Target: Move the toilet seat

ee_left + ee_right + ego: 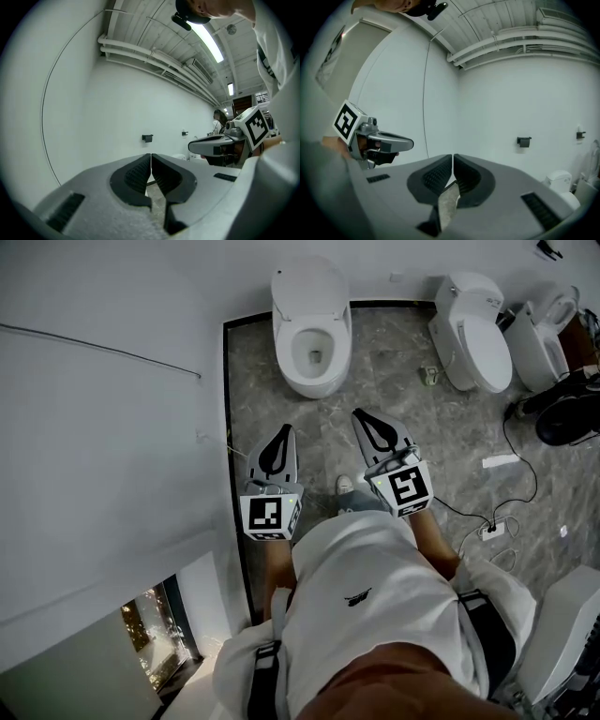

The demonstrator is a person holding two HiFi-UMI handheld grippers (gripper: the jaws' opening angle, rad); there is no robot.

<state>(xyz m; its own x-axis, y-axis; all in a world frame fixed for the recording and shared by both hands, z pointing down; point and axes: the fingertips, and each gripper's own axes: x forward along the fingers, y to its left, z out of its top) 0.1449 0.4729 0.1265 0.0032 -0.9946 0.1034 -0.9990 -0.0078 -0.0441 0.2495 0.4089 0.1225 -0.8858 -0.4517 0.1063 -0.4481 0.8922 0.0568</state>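
Approach matters: our left tool [283, 431] and right tool [362, 416], both closed and empty, must open before reaching the toilet seat [289, 352].

A grey marble floor [281, 418] meets a white wall [103, 427]. At the far right stands a shut toilet [473, 329], with another toilet [544, 334] just beside it. A power strip [494, 529] lies on the floor, with a black cable [535, 486] running from it. A black holder [524, 141] hangs on the wall, below the ceiling pipes [520, 40].

Both hand-held grippers [283, 432] [364, 416] level (jaws together)
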